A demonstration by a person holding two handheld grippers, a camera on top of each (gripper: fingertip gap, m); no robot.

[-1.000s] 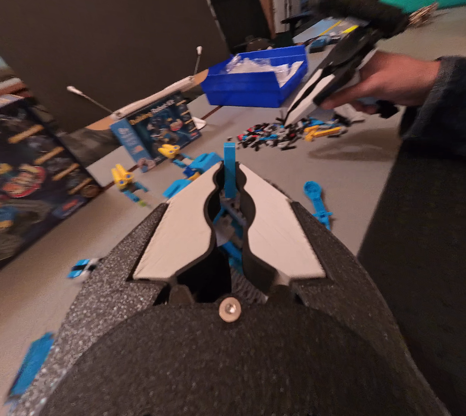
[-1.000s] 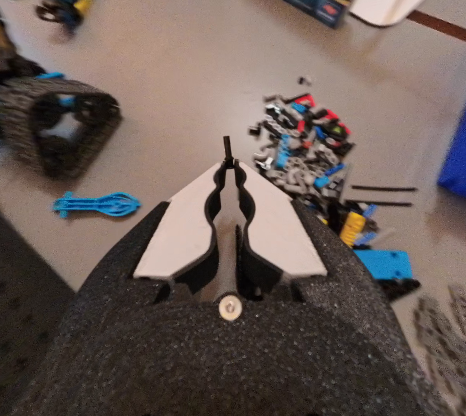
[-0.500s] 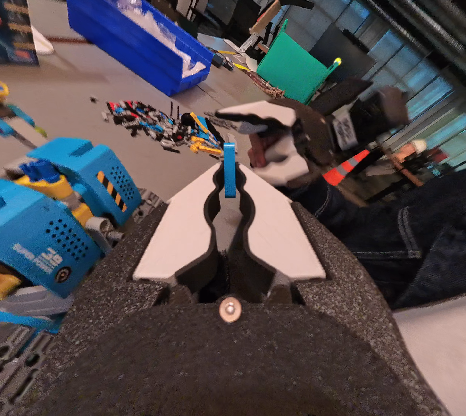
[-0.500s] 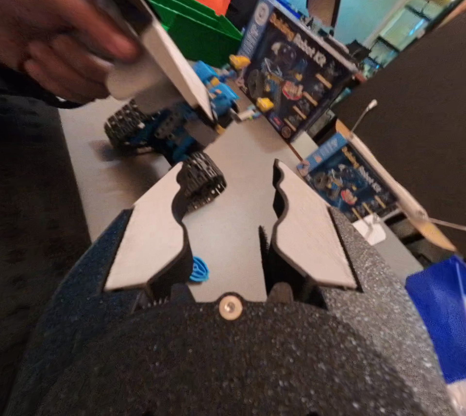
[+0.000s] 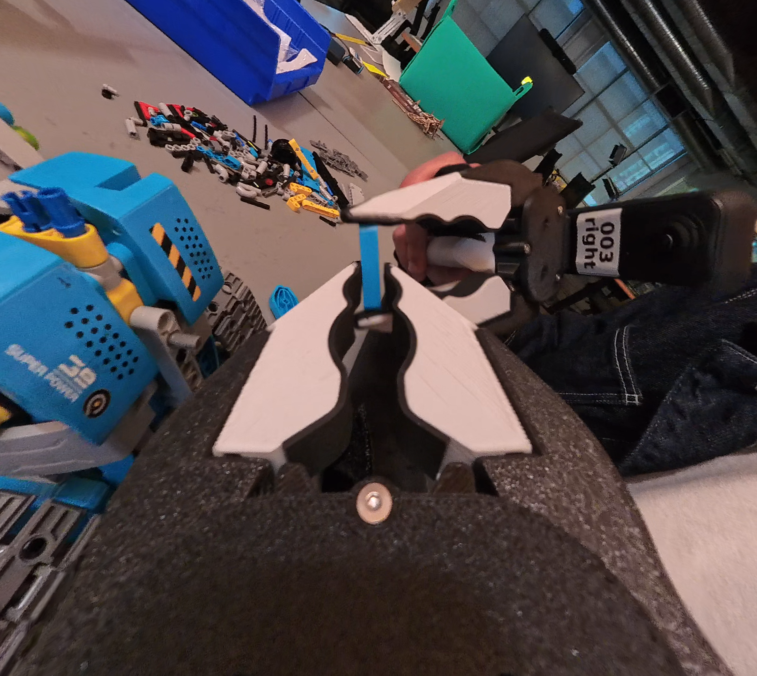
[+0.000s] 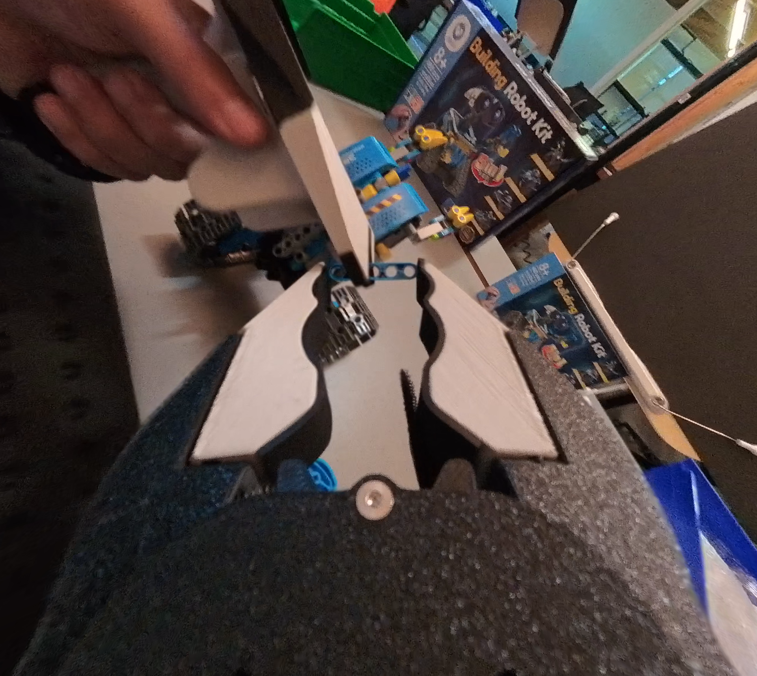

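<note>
My left gripper (image 5: 371, 275) is shut on a thin blue beam with holes (image 5: 370, 267), which stands upright between its fingertips. The right gripper's fingers (image 5: 430, 197) come in from the right and span the beam lengthwise, one tip on its top end. In the right wrist view my right gripper (image 6: 370, 271) has closed on the two ends of the beam (image 6: 393, 271), which lies crosswise between its tips. A left finger (image 6: 327, 181) reaches down from above and pinches the beam's middle. A person's hand (image 6: 123, 74) holds the left gripper.
A blue and yellow tracked robot model (image 5: 82, 287) stands at the left, and shows in the right wrist view (image 6: 381, 205). A pile of loose parts (image 5: 245, 160), a blue bin (image 5: 196, 0) and a green bin (image 5: 454, 82) lie beyond. Two kit boxes (image 6: 504, 132) stand against the dark wall.
My right gripper no longer holds the small black pin; it opened wide, swung over to the left gripper and closed on the blue beam's ends. The left kept the beam.
</note>
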